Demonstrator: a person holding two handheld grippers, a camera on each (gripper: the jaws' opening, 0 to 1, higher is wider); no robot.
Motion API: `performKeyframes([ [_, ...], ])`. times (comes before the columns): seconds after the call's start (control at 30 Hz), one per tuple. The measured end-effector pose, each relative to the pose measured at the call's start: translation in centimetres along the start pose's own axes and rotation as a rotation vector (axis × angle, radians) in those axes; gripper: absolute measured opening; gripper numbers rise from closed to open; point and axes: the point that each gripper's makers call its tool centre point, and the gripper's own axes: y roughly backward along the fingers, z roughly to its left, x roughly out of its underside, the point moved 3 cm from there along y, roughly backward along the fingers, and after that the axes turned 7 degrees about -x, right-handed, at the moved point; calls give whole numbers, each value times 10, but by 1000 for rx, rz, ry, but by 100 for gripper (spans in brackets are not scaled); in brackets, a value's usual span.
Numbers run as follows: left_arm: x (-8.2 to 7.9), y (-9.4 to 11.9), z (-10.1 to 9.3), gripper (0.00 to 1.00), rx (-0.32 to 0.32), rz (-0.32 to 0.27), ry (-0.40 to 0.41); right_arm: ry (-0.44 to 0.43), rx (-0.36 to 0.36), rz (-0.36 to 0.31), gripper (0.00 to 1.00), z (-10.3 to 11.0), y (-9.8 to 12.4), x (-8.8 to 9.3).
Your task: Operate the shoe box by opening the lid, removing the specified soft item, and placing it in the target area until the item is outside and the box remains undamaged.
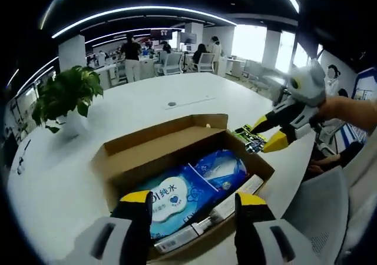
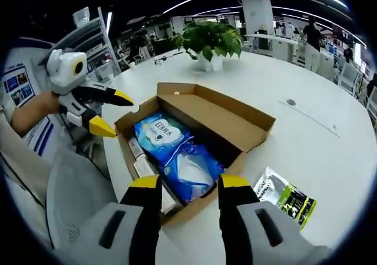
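Observation:
An open cardboard shoe box lies on the white table, its lid folded back. Inside lie a blue-and-white soft pack, a second blue pack and a thin white item along the near wall. My left gripper is open at one long side of the box, with nothing in it. My right gripper is open at the opposite side. A green-and-black packet lies on the table beside the box, next to the right gripper's tips.
A potted plant stands on the table beyond the box. A grey chair sits at the table's edge. A small round port is set in the tabletop. People and desks fill the far room.

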Motion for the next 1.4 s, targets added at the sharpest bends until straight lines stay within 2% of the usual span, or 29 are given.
performKeyframes([
  [0.13, 6, 10, 7, 61, -9, -21, 28, 11, -25, 5, 32, 5, -13, -4],
  [0.3, 14, 17, 20, 63, -25, -42, 64, 15, -51, 27, 33, 9, -29, -6],
  [0.73, 36, 26, 30, 65, -64, -34, 102, 30, -96, 70, 33, 18, -73, -12],
  [1.03, 40, 26, 36, 65, -80, -40, 88, 22, -122, 91, 31, 18, -100, -15],
  [1.4, 45, 25, 49, 65, -85, -58, 150, -22, -135, 130, 30, 12, -127, -17],
])
